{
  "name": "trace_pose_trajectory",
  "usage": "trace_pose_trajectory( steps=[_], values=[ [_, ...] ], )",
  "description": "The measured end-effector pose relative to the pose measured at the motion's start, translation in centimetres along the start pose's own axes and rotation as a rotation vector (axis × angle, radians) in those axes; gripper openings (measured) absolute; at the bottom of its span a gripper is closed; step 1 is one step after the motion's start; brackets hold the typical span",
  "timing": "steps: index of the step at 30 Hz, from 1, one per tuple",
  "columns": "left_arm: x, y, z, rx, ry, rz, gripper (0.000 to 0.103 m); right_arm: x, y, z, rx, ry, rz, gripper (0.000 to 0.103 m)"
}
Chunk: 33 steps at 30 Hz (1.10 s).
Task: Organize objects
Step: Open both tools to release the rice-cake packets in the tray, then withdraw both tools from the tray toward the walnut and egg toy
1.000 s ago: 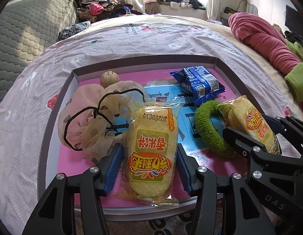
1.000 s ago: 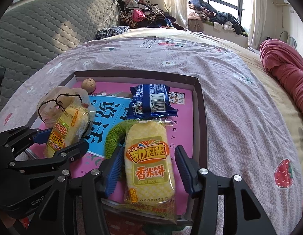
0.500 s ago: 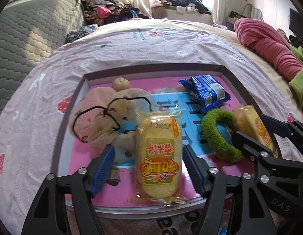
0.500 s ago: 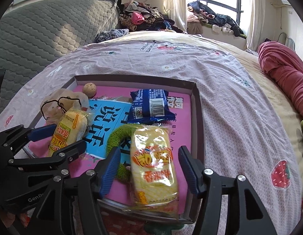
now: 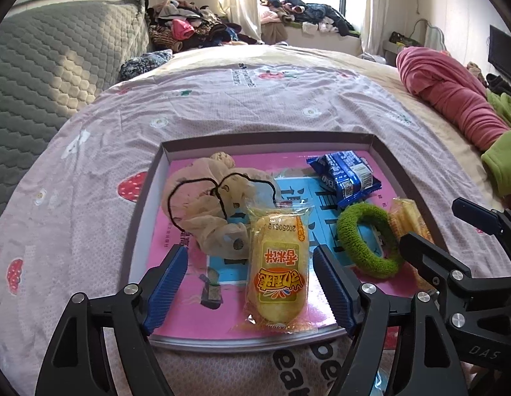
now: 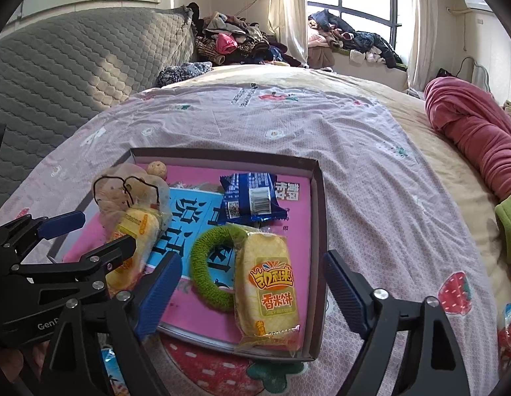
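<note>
Two yellow rice-cake packets lie lengthwise in the tray [image 5: 146,198] on the bed, one [image 5: 279,268] between the left gripper [image 5: 250,285]'s opening jaws, one [image 6: 267,283] between the right gripper [image 6: 252,293]'s, neither touched by pads.

1. The left gripper [image 5: 250,283] hung over the shallow tray [image 5: 146,198], its jaws opening.
2. A yellow rice-cracker packet [image 5: 278,270] lay between them, touching neither pad.
3. A beige scrunchie [image 5: 209,204] sat beside it.
4. A green hair ring [image 5: 364,241] lay below a blue snack packet [image 5: 346,178].
5. The right gripper [image 5: 453,241] reached in at the right edge.
</note>
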<state>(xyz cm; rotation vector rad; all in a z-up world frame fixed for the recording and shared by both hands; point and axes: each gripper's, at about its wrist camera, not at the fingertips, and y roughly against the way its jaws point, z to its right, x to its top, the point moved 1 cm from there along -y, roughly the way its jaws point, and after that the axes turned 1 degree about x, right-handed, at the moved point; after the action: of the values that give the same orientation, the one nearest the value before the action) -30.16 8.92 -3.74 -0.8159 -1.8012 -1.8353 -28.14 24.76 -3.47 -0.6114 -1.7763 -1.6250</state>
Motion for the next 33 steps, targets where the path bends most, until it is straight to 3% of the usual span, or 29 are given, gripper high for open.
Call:
trace_pose_trajectory(
  steps=[5,10,24,33],
  values=[
    [0.4,1.6,-0.5,-0.005,0.007,0.015,0.088,0.5,1.5,-0.2,0.005,-0.008,0.019,0.094],
    [1.1,3.4,-1.1,-0.001,0.022,0.039,0.102,1.2,3.4,-0.3,0.009,-0.014,0.046,0.098],
    [1.9,10.3,-2.5,-0.023,0.046,0.112,0.102,2.5,9.8,-2.1,0.001,0.013,0.117,0.102],
    [0.3,15.5,-4.8,-0.001,0.064,0.147,0.102,2.1,14.1,-4.3,0.006,0.018,0.15,0.102]
  ],
)
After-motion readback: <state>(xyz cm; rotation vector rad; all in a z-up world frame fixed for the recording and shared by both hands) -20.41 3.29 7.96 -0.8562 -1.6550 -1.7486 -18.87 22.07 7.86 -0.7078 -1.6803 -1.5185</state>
